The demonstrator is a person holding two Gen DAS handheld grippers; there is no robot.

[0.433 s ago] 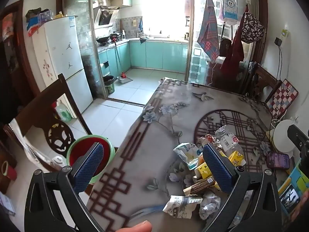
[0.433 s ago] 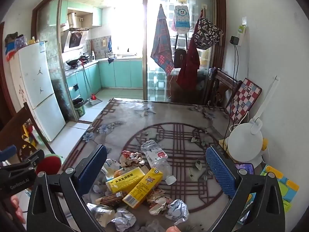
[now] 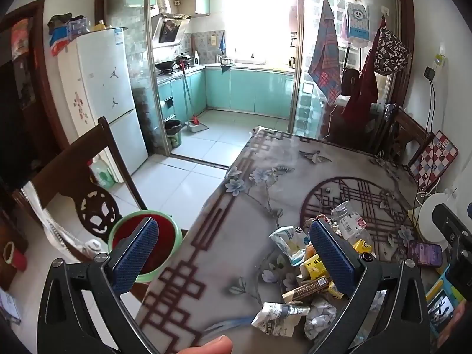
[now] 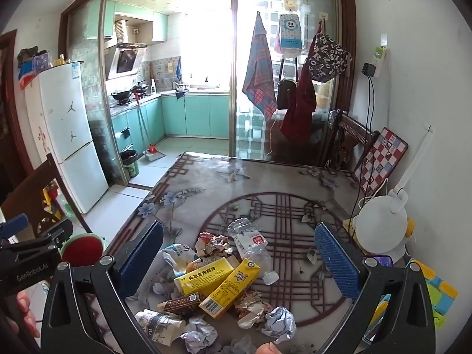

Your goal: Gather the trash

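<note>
A heap of trash lies on the patterned table [image 4: 236, 183]: two yellow cartons [image 4: 230, 290], a crushed clear plastic bottle [image 4: 250, 243], a brown box [image 4: 181, 302], crumpled paper balls [image 4: 278, 321] and wrappers. In the left wrist view the heap [image 3: 312, 280] sits at lower right. My left gripper [image 3: 233, 259] is open and empty above the table's left edge. My right gripper [image 4: 239, 261] is open and empty, hovering over the heap. A green-rimmed red bin [image 3: 141, 244] stands on the floor left of the table.
A white lamp base [image 4: 380, 227], a phone [image 3: 424, 253] and colourful boxes [image 4: 436, 295] sit at the table's right edge. Wooden chairs stand at left [image 3: 88, 177] and far right [image 4: 354, 135]. A white fridge [image 4: 67, 135] and the kitchen lie beyond.
Both views have shifted only slightly; both grippers stay open and the trash has not moved.
</note>
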